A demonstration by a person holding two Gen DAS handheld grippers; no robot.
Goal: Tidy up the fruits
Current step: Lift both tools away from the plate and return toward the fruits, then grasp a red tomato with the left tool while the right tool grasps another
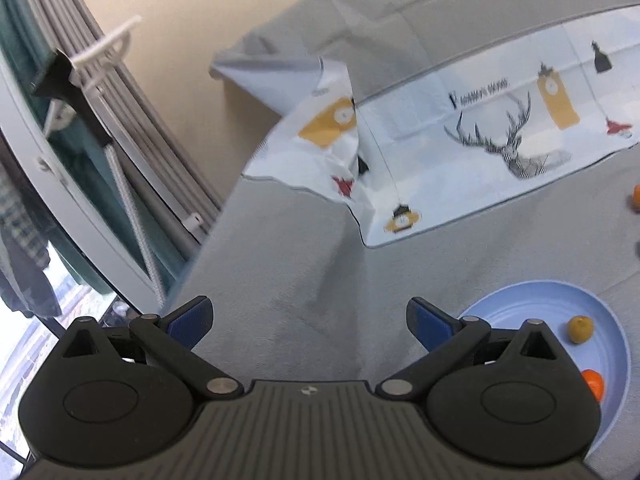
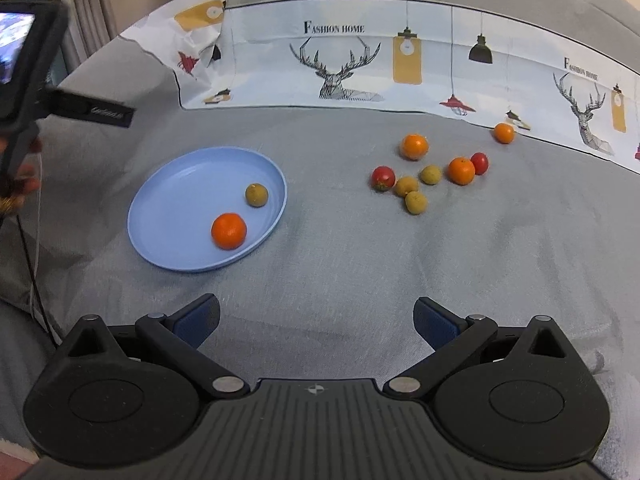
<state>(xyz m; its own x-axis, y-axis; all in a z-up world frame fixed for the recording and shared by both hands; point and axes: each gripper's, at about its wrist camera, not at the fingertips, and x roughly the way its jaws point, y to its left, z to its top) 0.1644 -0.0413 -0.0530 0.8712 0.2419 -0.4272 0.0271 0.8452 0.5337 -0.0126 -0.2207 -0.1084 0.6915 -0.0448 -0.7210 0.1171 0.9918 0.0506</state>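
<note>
Right gripper (image 2: 316, 320) nearest lens, jaws wide, empty. Loose cluster of small round orange, red and yellow-green fruits (image 2: 430, 172) lies ahead-right on grey cloth; round blue plastic plate (image 2: 168, 216) ahead-left. Left gripper (image 1: 310, 322) wide too, farther from the cluster.

A grey fabric surface (image 2: 340, 280) fills the middle and lower part of both views, with a pale printed cloth (image 2: 400, 60) bearing stags, hanging lamps and the words "Fashion Home" lying across its upper part, crumpled at its left end. In the left wrist view a beige wall (image 1: 192, 12) fills the upper middle. Beside it, at the upper left, hang grey pleated blinds (image 1: 132, 112) with a white cord (image 1: 136, 216), and a white-framed window (image 1: 24, 344) at the lower left lets in bright daylight.
</note>
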